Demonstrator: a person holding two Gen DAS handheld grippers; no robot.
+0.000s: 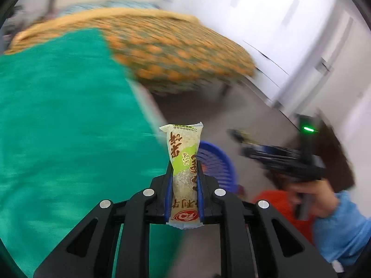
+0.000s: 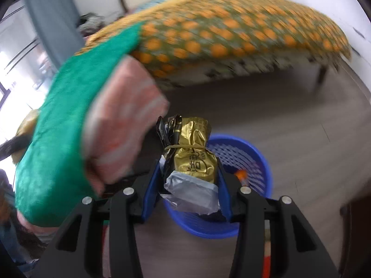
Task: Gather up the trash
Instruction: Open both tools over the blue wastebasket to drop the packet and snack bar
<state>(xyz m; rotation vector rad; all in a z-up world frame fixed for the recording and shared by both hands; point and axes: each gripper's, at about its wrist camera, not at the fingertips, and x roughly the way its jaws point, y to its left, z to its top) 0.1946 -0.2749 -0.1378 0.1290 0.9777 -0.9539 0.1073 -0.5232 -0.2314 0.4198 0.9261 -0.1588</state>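
We have trash in both tongs. Our left tongs [image 1: 184,180] squeeze a green snack wrapper [image 1: 183,162]. Our right tongs [image 2: 189,178] squeeze a gold packet [image 2: 193,159], right above the blue basket [image 2: 255,162]. Dropping both in is left. The green blanket [image 2: 65,139] and dotted bed [image 2: 231,34] sit close by.
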